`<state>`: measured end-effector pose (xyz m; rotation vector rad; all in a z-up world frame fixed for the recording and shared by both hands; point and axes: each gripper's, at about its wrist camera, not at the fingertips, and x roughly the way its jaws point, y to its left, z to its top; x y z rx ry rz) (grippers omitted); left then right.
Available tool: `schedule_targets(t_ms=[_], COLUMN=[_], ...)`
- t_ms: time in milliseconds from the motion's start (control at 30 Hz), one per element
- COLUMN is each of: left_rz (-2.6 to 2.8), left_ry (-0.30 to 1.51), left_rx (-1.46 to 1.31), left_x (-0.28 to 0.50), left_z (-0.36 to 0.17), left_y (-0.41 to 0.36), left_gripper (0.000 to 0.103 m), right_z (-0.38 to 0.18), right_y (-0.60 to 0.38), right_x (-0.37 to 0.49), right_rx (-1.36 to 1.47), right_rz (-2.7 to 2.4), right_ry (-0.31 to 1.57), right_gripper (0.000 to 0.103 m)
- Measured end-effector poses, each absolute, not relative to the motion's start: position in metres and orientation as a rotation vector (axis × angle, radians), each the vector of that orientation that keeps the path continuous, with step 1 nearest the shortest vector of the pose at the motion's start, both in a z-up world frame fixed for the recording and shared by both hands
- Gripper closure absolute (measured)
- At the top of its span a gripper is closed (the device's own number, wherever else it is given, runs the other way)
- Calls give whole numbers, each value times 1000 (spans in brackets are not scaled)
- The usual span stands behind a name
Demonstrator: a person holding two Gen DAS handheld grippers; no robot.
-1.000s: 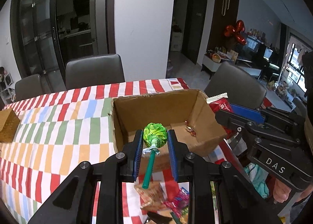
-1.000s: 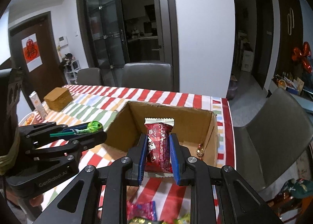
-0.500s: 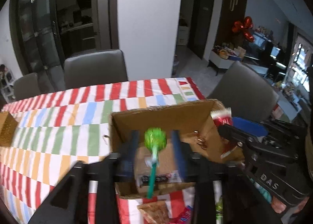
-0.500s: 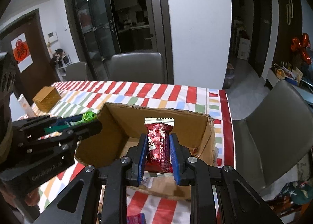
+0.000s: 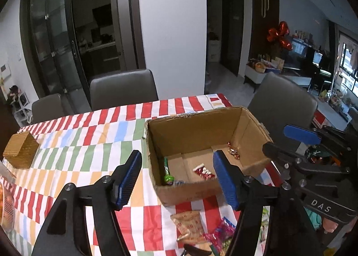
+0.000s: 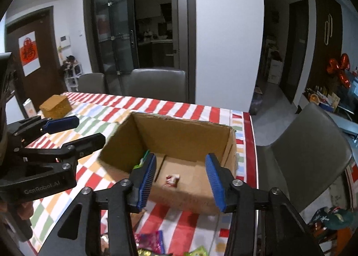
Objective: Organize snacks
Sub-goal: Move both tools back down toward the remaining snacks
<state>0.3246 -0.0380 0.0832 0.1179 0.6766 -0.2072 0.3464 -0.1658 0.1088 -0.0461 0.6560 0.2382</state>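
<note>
Left wrist view shows the left gripper (image 5: 176,176) with its blue pads apart and still opening, nothing between them. Beyond it, at centre frame, the cardboard box (image 5: 201,121) holds the green lollipop (image 5: 167,177) by its near left wall and the red snack packet (image 5: 202,172) on its floor. More snack packets (image 5: 190,225) lie on the striped tablecloth (image 5: 89,139) at the lower edge. Right wrist view shows the right gripper (image 6: 181,181) likewise opening and empty, with the red snack packet (image 6: 171,180) lying in the box (image 6: 179,130) past the pads, at lower centre.
</note>
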Motion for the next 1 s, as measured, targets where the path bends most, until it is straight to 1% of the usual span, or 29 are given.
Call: schedule_targets(t_ms=[300, 467, 600, 667, 900, 1000], left_rz=[-207, -212, -207, -197, -196, -192], left_ry=[610, 602, 612, 611, 656, 677], left_rx=[125, 122, 137, 151, 129, 127], left_x=[266, 239, 221, 213, 185, 174], left_z=[89, 87, 79, 74, 50, 36], left_y=[-25, -21, -18, -16, -7, -4], left_gripper=[34, 33, 32, 30, 27, 25], right_z=[113, 114, 109, 105, 89, 79], right_y=[-157, -152, -148, -146, -149, -151], right_x=[298, 278, 261, 254, 228, 221], right_rx=[-54, -59, -83, -88, -76, -58], right_rz=[267, 267, 242, 228, 184, 172], right_ry=[614, 599, 586, 593, 633, 659], right_gripper=[48, 42, 40, 40, 40, 40])
